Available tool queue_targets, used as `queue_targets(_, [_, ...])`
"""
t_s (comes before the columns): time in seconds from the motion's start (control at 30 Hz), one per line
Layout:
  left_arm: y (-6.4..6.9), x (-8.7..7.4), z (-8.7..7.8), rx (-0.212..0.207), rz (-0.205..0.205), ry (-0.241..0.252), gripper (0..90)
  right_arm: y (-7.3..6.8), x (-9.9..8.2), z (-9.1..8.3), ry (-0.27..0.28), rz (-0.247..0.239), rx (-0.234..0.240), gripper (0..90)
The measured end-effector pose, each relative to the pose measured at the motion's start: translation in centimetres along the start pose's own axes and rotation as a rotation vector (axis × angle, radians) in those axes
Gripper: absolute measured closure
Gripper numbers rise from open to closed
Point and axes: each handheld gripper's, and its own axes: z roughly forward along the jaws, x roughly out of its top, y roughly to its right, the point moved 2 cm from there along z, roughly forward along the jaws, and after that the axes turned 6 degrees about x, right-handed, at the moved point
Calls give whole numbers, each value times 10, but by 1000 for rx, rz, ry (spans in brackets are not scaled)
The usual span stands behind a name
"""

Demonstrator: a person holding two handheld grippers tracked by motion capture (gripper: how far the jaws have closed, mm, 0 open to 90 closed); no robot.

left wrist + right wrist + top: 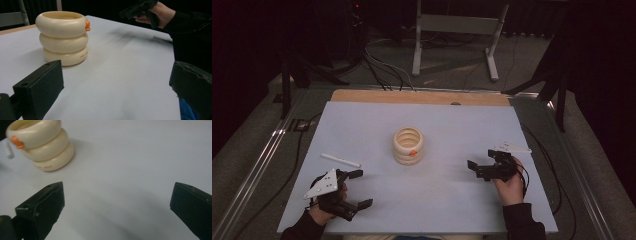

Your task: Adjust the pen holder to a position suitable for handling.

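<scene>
I note the ringed cream cup (408, 145) standing upright midway between my left gripper (360, 188) and right gripper (475, 169) (both spread wide, empty), neither clearly nearer.

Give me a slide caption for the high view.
Two open hand-held grippers, left and right, flank a cream ringed holder on the white table, a white stick nearby.

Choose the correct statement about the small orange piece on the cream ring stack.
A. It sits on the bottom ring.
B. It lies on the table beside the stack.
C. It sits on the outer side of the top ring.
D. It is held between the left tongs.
C: in the left gripper view the orange piece sticks out from the outer side of the top ring of the cream ring stack, well above the table.
</scene>
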Motion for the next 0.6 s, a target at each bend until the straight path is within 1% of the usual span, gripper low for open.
queue_targets(0.17, [0,0,0,3,0,1,1,-1,-9,-9,28,-6,-7,0])
queue_targets(0.23, [0,1,0,4,2,-1,1,-2,-14,-10,23,-8,-4,0])
queue_targets(0.3, [1,1,-1,7,2,1,0,-3,-19,-12,26,-19,-7,0])
queue_targets(0.37, [0,2,-1,10,5,4,1,-5,-23,-15,36,-22,-2,0])
queue_targets(0.4, [0,2,-2,10,0,9,1,-5,-26,-17,42,-26,5,0])
queue_targets(0.47, [0,3,-2,12,-2,9,1,-7,-31,-19,45,-30,6,0])
queue_targets(0.53, [0,3,-2,11,0,7,1,-8,-35,-20,44,-42,20,0])
queue_targets(0.6, [0,4,-2,9,3,5,1,-8,-36,-20,47,-43,18,0])
